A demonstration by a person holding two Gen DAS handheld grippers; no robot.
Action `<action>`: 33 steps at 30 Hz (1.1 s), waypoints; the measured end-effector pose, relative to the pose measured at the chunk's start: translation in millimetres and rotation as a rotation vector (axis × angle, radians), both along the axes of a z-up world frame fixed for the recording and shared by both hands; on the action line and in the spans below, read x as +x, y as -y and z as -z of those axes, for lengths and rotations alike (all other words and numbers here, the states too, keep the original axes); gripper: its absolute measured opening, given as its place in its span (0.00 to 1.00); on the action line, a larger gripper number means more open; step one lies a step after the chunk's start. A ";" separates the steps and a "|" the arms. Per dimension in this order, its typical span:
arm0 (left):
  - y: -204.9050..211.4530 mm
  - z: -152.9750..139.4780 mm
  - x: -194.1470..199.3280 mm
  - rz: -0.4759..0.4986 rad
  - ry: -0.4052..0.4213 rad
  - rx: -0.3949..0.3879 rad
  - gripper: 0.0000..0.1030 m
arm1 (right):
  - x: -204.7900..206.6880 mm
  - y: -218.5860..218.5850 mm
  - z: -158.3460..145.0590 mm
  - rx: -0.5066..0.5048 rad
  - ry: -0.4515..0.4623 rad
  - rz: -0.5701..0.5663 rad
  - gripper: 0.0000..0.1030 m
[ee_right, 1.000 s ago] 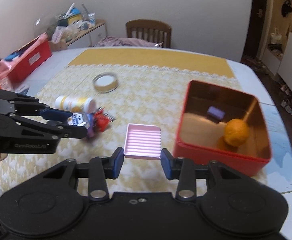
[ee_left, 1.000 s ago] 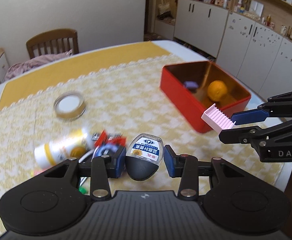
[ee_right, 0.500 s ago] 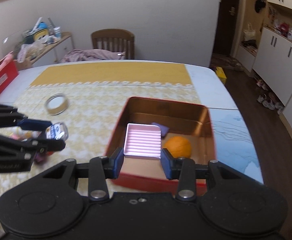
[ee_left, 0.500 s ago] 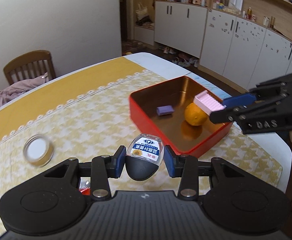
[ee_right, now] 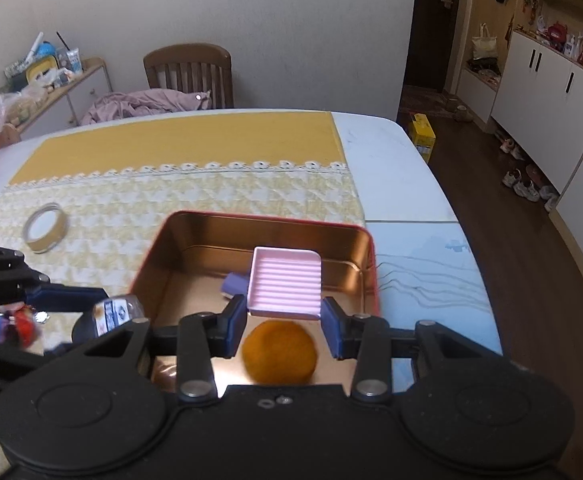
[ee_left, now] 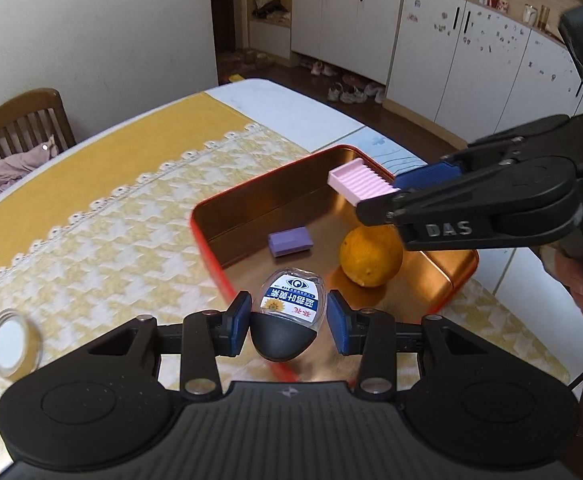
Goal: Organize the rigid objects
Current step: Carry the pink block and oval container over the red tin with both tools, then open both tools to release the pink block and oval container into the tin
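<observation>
My left gripper (ee_left: pixel 287 318) is shut on a small clear bottle with a black cap and blue label (ee_left: pixel 291 312), held over the near edge of the red tin box (ee_left: pixel 207 232). My right gripper (ee_right: pixel 284 322) is shut on a pink ribbed tray (ee_right: pixel 285 282), held above the box's inside (ee_right: pixel 195 248). The box holds an orange (ee_left: pixel 369 256) and a purple block (ee_left: pixel 290 241). In the left wrist view the right gripper (ee_left: pixel 395 196) holds the tray (ee_left: pixel 359 181) over the orange. The bottle also shows in the right wrist view (ee_right: pixel 115 314).
A round tin lid (ee_right: pixel 45 227) lies on the yellow-white tablecloth (ee_right: pixel 211 188) left of the box. Small packets (ee_right: pixel 7 324) lie at the left. A wooden chair (ee_right: pixel 189 72) stands behind the table. White cabinets (ee_left: pixel 471 64) line the right wall.
Both grippers have moved toward the red box with their objects. The pink tray has gone further in over the orange, and the bottle has gone from the cloth to the box's near edge.
</observation>
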State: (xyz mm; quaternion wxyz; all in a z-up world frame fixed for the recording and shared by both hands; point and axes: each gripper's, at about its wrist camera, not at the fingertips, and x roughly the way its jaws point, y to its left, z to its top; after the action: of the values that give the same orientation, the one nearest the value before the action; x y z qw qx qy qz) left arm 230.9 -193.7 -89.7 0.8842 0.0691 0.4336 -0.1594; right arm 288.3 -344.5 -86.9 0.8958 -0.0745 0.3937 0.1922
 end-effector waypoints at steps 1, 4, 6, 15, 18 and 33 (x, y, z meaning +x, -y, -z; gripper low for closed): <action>3.6 2.6 4.5 -0.004 -0.006 0.004 0.39 | 5.8 0.2 2.3 -0.003 -0.008 0.000 0.38; 12.2 9.8 18.7 -0.013 -0.028 0.015 0.39 | 22.8 0.2 9.1 -0.001 -0.047 -0.011 0.38; 16.9 14.7 27.9 -0.019 -0.043 0.026 0.39 | 32.9 -1.4 14.3 -0.016 -0.069 -0.018 0.38; 30.0 42.1 55.7 -0.046 -0.125 0.070 0.39 | 60.8 -11.5 34.8 -0.069 -0.126 -0.091 0.38; 34.5 48.2 60.8 -0.043 -0.130 0.079 0.39 | 65.5 -13.6 39.6 -0.095 -0.132 -0.109 0.38; 50.1 59.0 69.6 -0.045 -0.104 0.153 0.39 | 69.0 -20.8 48.6 -0.162 -0.144 -0.180 0.39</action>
State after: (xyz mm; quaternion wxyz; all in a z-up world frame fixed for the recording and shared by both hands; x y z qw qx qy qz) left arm 300.5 -243.8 -148.7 0.8561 0.1184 0.4912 -0.1090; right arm 357.3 -323.8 -135.4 0.8355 -0.1677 0.4628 0.2440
